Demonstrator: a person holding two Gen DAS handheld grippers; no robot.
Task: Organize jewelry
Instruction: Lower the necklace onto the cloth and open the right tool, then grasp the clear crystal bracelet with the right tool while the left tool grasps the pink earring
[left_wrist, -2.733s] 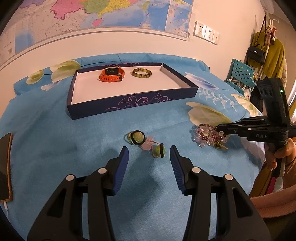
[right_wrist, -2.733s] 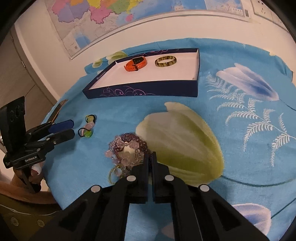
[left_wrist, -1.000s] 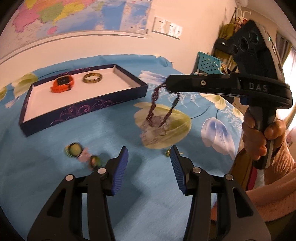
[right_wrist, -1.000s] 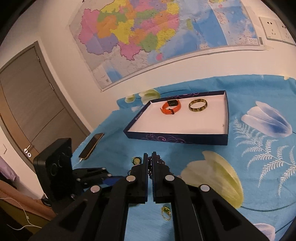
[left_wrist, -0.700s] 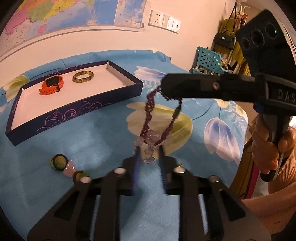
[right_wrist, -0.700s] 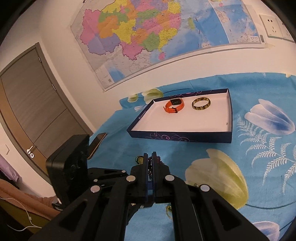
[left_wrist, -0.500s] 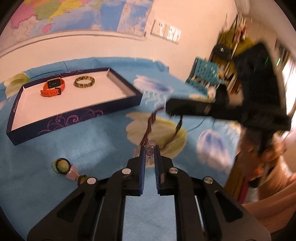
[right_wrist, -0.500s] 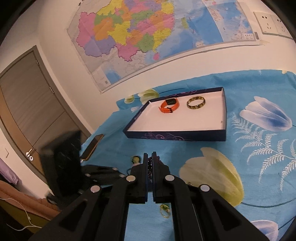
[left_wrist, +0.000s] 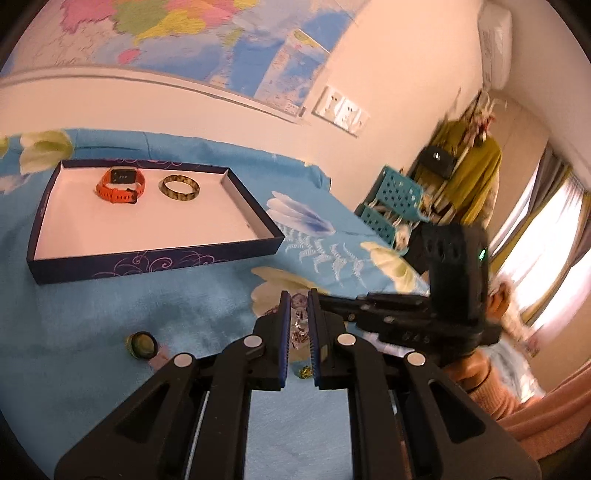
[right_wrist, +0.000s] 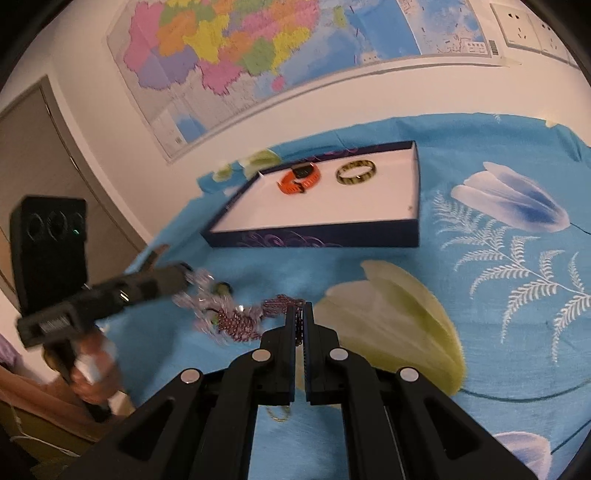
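A purple bead necklace hangs stretched between both grippers above the blue cloth. My left gripper is shut on its clear crystal end. My right gripper is shut on its dark bead strand. In the right wrist view the left gripper is at the left, blurred. In the left wrist view the right gripper reaches in from the right. The dark blue tray holds an orange watch and a green-gold bangle.
Green ball earrings and a small gold piece lie on the cloth near me. A teal basket and hanging clothes stand at the right. A wall map and a door are behind.
My left gripper closed on the necklace's crystal end. The necklace went from hanging straight down under the right gripper to being drawn sideways between both grippers, and the right gripper sank lower.
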